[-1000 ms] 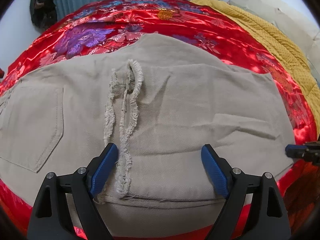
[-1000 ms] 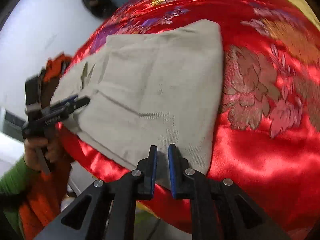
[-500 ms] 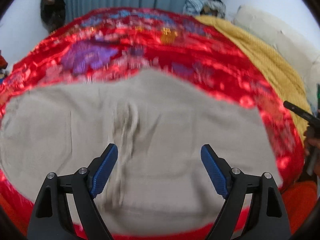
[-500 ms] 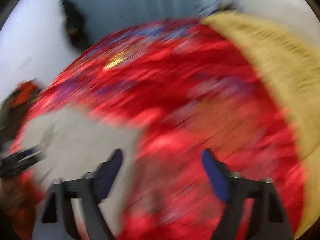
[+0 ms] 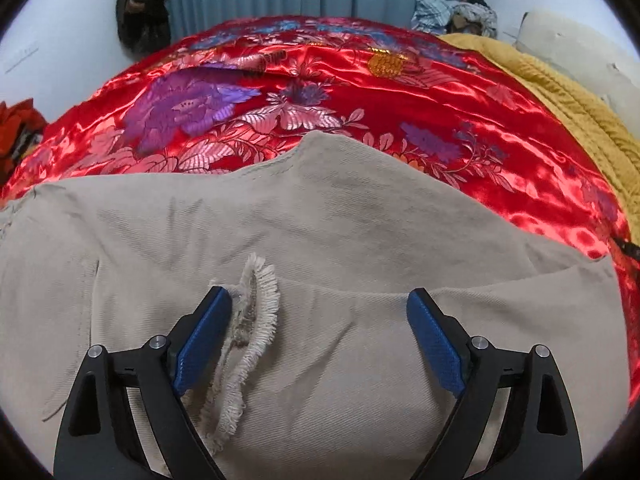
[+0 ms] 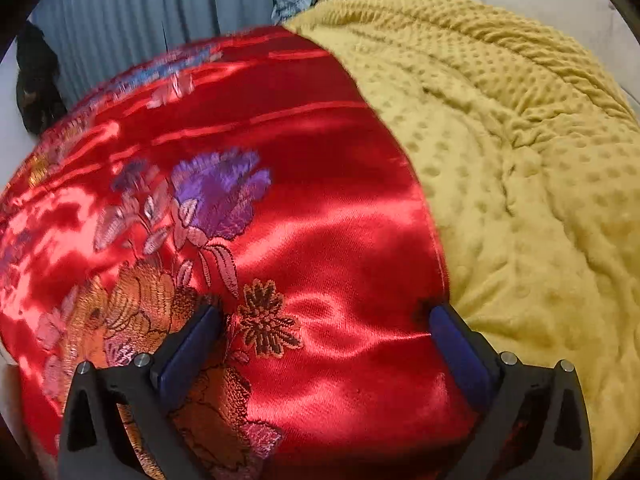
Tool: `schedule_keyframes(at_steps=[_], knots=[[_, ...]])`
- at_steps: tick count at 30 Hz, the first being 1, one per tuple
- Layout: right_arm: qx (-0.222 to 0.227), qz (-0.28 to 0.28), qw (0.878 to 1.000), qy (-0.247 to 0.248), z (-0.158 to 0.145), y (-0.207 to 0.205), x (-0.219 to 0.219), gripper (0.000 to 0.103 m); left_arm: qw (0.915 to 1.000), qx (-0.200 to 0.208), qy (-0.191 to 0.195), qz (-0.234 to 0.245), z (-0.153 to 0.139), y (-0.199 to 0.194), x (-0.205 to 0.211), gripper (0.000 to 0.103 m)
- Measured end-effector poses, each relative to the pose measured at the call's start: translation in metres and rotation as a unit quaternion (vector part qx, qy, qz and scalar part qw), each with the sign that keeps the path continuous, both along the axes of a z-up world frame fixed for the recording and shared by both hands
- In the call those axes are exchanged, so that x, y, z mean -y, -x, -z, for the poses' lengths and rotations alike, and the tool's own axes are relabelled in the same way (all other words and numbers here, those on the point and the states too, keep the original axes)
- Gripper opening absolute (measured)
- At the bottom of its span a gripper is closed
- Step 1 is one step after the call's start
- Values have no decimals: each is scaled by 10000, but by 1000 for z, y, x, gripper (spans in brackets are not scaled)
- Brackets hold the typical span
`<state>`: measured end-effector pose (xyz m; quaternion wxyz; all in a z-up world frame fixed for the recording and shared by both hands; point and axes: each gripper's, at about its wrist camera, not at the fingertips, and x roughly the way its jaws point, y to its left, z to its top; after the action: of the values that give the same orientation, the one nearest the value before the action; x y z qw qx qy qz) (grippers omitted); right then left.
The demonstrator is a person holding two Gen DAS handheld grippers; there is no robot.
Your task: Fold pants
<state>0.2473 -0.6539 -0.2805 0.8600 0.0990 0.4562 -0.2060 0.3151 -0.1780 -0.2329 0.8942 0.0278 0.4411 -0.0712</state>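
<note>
Folded beige twill pants (image 5: 320, 220) lay on red floral satin bedspread (image 5: 320, 80). Left gripper (image 5: 320, 316) hung over them, jaws opening, empty. Right gripper (image 6: 324, 328), jaws opening, empty, over bedspread beside mustard dotted blanket (image 6: 520, 160).

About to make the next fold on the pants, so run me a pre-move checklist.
1. Left hand-held gripper clear of cloth: ok, jaws opening, nothing pinched.
2. Right hand-held gripper empty: ok, jaws opening, nothing between them.
3. Right hand-held gripper over the pants: not ok, it faces only the red quilt and yellow blanket.
4. Pants lying flat: ok, only slight creases.
5. Frayed hem within left reach: ok, beside the inner left finger.
6. Pants' near edge: cannot tell, out of view.
</note>
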Motion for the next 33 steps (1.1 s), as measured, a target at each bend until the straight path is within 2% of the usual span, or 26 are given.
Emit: schedule_keyframes(at_steps=[2,20,33], knots=[[-33,-8,9999,122,-1,-2,-3,103,10000,6,-45,18,1,-1,2,92],[-12,-5,10000,77,2,0,-5,103,9995,-26,-317,10,7,-6,13,97],[-14,-4,10000,79,3,0,-5,103,9995,125,-291,-6,7,-3,12,97]])
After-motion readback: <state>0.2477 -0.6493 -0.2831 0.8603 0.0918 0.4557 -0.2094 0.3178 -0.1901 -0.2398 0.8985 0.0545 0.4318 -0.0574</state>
